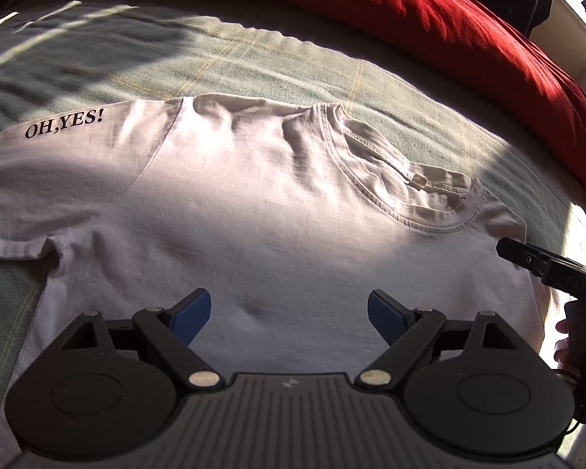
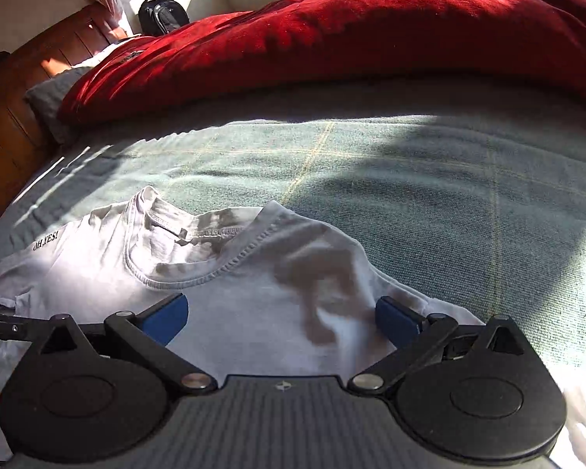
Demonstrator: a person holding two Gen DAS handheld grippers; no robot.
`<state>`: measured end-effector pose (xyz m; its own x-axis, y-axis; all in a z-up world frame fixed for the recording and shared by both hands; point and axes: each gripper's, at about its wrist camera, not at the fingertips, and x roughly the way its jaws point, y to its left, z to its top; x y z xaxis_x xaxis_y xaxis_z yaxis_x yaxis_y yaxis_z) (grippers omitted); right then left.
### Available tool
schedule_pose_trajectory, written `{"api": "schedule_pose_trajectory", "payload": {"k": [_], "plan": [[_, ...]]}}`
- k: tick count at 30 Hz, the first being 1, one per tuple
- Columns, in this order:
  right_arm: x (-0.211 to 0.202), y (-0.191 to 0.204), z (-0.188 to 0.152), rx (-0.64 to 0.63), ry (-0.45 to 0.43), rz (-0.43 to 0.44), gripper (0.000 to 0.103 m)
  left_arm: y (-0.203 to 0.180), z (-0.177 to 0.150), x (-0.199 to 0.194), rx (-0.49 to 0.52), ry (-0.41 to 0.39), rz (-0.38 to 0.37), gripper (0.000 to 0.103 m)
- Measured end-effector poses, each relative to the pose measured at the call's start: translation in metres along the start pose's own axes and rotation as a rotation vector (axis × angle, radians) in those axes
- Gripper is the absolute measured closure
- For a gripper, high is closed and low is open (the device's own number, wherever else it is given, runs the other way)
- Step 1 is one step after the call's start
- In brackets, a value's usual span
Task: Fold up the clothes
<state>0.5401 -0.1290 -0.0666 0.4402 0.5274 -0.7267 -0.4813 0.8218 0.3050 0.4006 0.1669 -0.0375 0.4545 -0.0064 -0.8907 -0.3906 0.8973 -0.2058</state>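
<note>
A white T-shirt (image 1: 254, 203) lies spread flat on the bed (image 2: 449, 195), collar toward the red blanket (image 2: 332, 39), likely smoothed for folding. Left gripper (image 1: 289, 314) and right gripper (image 2: 281, 312) hover over it, jaws apart, holding nothing.

Bed cover (image 2: 410, 179): grey-green with faint yellow check lines, spread across mid-frame.
Red blanket (image 2: 332, 31): bunched along the upper frame.
Wooden headboard (image 2: 15, 109): seen at left edge.
Dark bag (image 2: 162, 13): placed upper left, beside wall.
</note>
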Motion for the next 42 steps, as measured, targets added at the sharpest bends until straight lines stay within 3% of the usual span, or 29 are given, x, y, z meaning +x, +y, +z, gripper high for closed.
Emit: {"api": "schedule_pose_trajectory", "payload": {"k": [5,11,17,21,26,29,35,40,42], "plan": [[-0.015,0.002,0.012,-0.011,-0.023,-0.047,0.0,0.009,0.001,-0.005,0.04,-0.031,0.037,0.015],[-0.012,0.017,0.014,0.005,-0.01,0.064,0.0,0.017,0.003,-0.005,0.036,-0.034,0.03,0.015],[0.023,0.02,0.02,-0.018,0.01,-0.057,0.0,0.019,0.003,-0.014,0.085,-0.063,0.068,0.015],[-0.018,0.018,0.022,0.026,-0.049,-0.042,0.0,0.013,0.002,-0.017,0.104,-0.071,0.069,0.015],[-0.081,-0.006,-0.007,0.089,-0.093,-0.136,0.0,-0.005,-0.003,-0.018,0.147,-0.06,0.037,0.015],[-0.108,-0.033,-0.035,0.164,-0.075,-0.205,0.0,-0.02,-0.009,-0.016,0.182,-0.044,0.019,0.015],[-0.135,-0.094,-0.1,0.442,-0.035,-0.265,0.0,-0.05,-0.028,-0.005,0.239,0.022,-0.032,0.015],[-0.165,-0.112,-0.123,0.49,-0.054,-0.388,0.0,-0.065,-0.039,-0.004,0.279,0.045,-0.051,0.015],[-0.175,-0.108,-0.123,0.492,-0.069,-0.38,0.0,-0.062,-0.04,-0.005,0.286,0.041,-0.041,0.015]]}}
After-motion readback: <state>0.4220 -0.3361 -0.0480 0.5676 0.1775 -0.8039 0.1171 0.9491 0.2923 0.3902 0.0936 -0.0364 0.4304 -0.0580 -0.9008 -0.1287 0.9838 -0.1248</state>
